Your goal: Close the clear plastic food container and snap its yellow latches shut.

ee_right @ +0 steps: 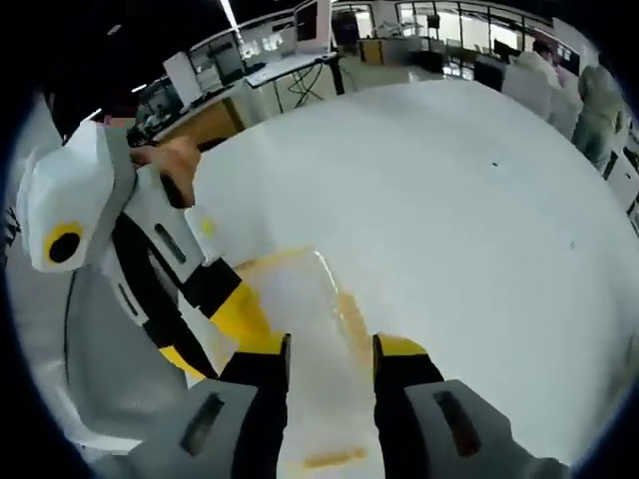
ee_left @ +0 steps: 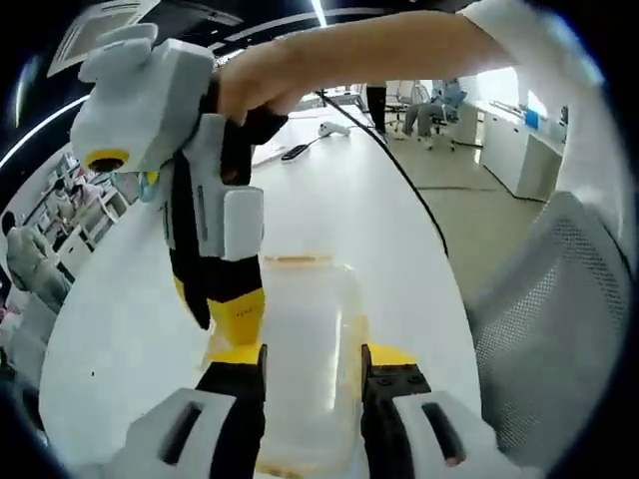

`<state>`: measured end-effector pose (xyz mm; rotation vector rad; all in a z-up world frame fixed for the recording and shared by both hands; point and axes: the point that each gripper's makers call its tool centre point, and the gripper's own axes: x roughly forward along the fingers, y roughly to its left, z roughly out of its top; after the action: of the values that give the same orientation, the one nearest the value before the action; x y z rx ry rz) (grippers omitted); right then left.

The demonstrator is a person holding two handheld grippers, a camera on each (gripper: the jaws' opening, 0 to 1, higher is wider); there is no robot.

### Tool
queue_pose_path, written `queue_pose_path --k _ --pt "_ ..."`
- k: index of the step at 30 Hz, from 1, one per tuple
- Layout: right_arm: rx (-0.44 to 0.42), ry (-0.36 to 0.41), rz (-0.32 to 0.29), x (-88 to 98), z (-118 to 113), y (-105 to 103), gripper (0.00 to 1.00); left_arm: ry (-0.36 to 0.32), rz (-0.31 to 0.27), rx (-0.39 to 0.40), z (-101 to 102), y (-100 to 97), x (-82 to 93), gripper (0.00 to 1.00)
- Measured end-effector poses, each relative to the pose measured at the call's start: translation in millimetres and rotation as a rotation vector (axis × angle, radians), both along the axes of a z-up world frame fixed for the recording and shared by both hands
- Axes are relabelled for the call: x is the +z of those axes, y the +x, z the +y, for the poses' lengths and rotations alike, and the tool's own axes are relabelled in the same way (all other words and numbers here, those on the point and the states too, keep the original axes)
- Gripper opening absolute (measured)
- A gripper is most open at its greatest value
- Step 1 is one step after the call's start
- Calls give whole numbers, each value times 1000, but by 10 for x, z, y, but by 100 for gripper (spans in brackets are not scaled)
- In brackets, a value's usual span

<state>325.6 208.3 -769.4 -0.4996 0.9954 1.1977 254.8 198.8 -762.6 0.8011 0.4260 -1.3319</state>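
1. Clear plastic food container (ee_left: 305, 349), lid on, lies flat on the white worktop (ee_left: 120, 329).
2. Yellow latches (ee_left: 297, 259) line its edges; whether they are snapped cannot be told.

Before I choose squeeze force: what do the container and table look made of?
Container: apparently clear, slightly cloudy plastic with yellow trim; the white surface shows through it. Table: smooth white matte top, probably laminate; the exact material is unclear.

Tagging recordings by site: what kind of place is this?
Probably an open-plan office or lab: a long white table, office chairs and white desks behind, and monitors on workbenches in the right gripper view.
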Motion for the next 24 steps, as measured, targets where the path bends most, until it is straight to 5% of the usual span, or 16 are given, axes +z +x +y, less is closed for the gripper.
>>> queue_pose_path --k 4,24 --pt "45 -10 33 -15 5 -43 31 71 -9 -20 50 -39 -122 39" --pt "243 -92 130 -111 63 -147 30 100 -90 -5 42 -25 -141 38"
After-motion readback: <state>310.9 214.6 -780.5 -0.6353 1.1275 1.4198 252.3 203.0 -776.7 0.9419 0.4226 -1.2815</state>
